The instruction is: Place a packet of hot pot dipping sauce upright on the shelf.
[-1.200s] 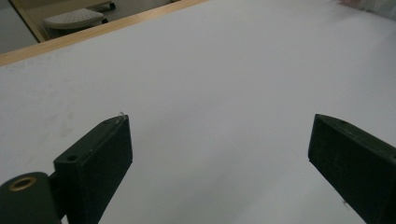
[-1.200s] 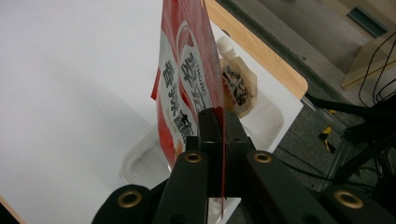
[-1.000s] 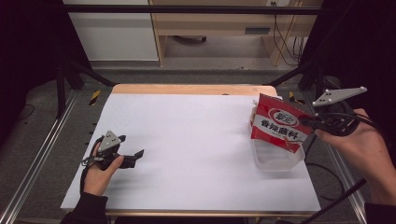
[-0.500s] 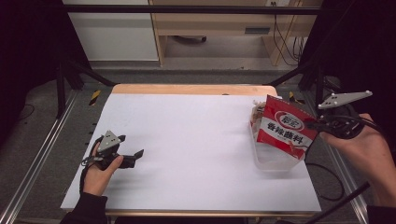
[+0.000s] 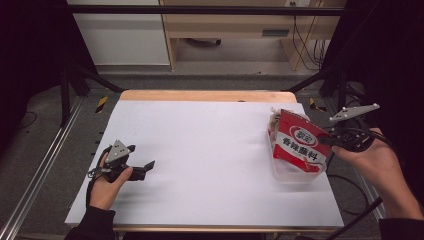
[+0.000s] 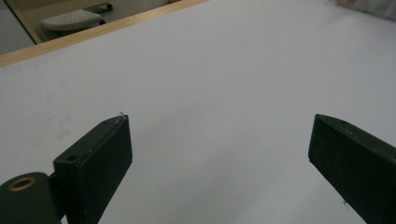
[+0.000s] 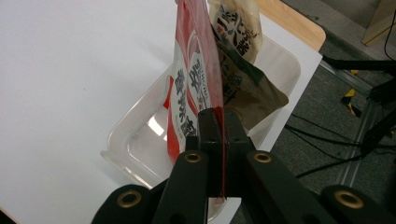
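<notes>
While the white table (image 5: pixel 210 150) spreads across the frame's middle, a clear plastic bin (image 5: pixel 292 175) sits at its right edge with a brown packet (image 7: pixel 243 88) inside. My right gripper (image 5: pixel 330 140) pinches the red snack bag's (image 5: pixel 297 147) edge above that bin; my left gripper (image 5: pixel 142 167), lower left, rests with jaws spread and empty

A red snack pouch (image 5: pixel 299 146) hangs upright, edge pinched, over a clear plastic bin (image 5: pixel 286 174).
</notes>
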